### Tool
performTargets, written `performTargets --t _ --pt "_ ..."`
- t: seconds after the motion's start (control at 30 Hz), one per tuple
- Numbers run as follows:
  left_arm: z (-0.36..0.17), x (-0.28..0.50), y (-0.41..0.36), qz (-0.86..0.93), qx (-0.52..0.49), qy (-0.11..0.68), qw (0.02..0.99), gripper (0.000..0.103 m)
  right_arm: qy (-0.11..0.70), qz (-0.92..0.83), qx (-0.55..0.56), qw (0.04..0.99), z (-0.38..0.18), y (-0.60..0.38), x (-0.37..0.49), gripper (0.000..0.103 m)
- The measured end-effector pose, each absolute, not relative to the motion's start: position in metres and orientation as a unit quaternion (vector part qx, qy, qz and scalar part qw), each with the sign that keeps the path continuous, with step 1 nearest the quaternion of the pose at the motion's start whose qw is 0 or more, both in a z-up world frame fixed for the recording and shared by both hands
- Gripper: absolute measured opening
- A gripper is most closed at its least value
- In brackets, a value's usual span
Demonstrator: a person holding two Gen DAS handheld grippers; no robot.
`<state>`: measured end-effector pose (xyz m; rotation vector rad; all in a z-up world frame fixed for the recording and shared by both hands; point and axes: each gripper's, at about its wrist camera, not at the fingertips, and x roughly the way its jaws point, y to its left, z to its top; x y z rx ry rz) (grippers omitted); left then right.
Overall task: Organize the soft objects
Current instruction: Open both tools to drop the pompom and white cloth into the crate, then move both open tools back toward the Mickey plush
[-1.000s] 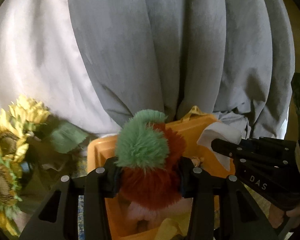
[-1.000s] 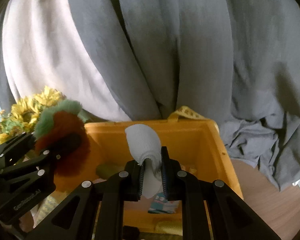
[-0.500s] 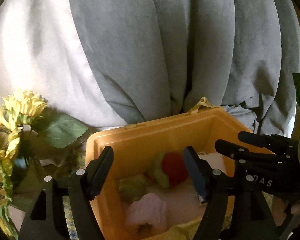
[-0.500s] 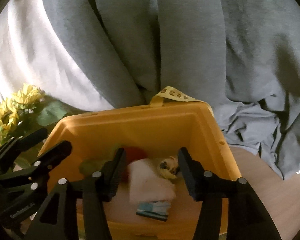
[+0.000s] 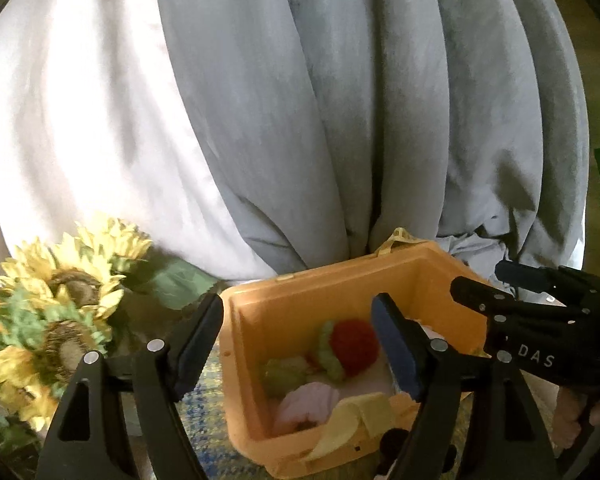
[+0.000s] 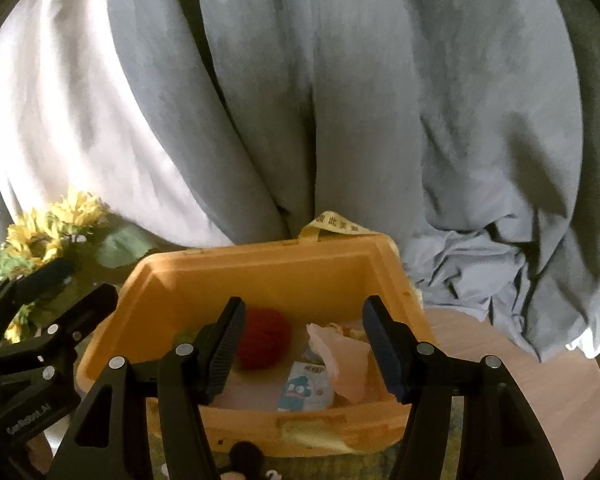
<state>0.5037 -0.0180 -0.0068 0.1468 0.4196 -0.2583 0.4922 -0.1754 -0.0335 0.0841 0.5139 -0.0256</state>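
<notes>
I have both grippers spread wide and empty above the orange bin (image 5: 340, 280). The left gripper (image 5: 298, 344) frames the red and green plush ball (image 5: 350, 346) lying inside; my right gripper (image 6: 302, 346) sits over the pale cloth (image 6: 346, 364) beside that ball.

— What's in the orange bin (image 5: 340, 292), low centre of frame?
— A red-and-green plush ball (image 5: 350, 346) mid-bin, a pink soft piece (image 5: 308, 404) nearer, a yellow cloth (image 5: 356, 420) draped over the front rim.
</notes>
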Motion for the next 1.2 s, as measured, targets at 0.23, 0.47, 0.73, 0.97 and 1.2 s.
performTargets --t 0.23,0.47,0.73,0.97,1.2 --pt "-0.001 0.467 -0.014 -0.124 0.092 0.195 0.969 0.076 0.245 -0.018 0.035 0.969 -0.026 -0.172 0.464 0.061" --pt "0.002 0.435 -0.009 -0.113 0.095 0.185 0.972 0.076 0.241 -0.015 0.028 0.970 -0.025 -0.166 0.436 0.061" --pt "-0.004 0.408 -0.001 -0.104 0.089 0.194 0.972 0.076 0.236 -0.008 0.044 0.971 -0.028 -0.164 0.409 0.061" --pt "-0.016 0.391 0.004 -0.100 0.083 0.211 0.969 0.076 0.253 -0.002 0.046 0.966 -0.041 -0.160 0.395 0.061" --pt "-0.033 0.383 0.004 -0.104 0.083 0.231 0.964 0.076 0.269 -0.001 0.047 0.962 -0.053 -0.160 0.386 0.061"
